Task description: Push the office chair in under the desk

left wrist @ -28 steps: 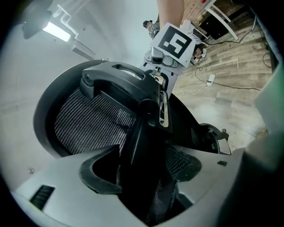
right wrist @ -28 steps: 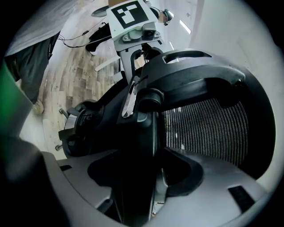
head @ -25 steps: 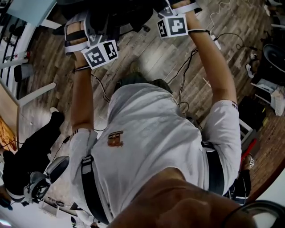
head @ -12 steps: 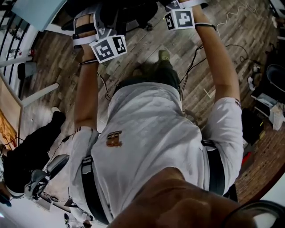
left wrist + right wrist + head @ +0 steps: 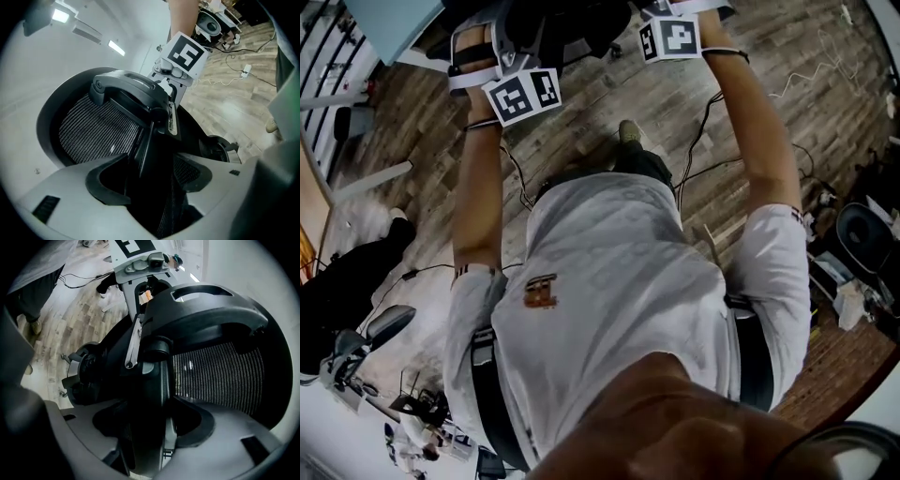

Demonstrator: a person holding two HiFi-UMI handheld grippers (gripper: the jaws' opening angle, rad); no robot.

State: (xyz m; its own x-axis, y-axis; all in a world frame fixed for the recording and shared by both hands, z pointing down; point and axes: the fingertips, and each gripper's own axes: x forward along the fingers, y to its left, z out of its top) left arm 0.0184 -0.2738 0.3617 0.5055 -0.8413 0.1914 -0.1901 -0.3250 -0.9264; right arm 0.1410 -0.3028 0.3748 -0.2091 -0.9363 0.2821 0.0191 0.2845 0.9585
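Note:
The black office chair [image 5: 572, 23] stands at the top edge of the head view, beside the pale desk top [image 5: 389, 23] at the upper left. Both arms reach forward to its back. My left gripper [image 5: 502, 42] and right gripper [image 5: 675, 19] each hold the backrest. In the left gripper view the left gripper [image 5: 154, 197] is shut on the backrest's black frame, with the mesh back [image 5: 93, 131] to its left. In the right gripper view the right gripper [image 5: 145, 427] clamps the same frame, mesh [image 5: 215, 376] on its right. The chair's seat and wheels are mostly hidden.
Cables [image 5: 712, 112] trail over the wooden floor behind the chair. A white desk leg [image 5: 370, 178] crosses the left side. Someone in black [image 5: 347, 291] sits at the left. Boxes and gear [image 5: 862, 234] crowd the right. My shoe [image 5: 628, 129] is forward.
Both grippers and the chair have moved forward toward the desk. The person has stepped after them, a shoe now showing below the chair. Both grips are unchanged.

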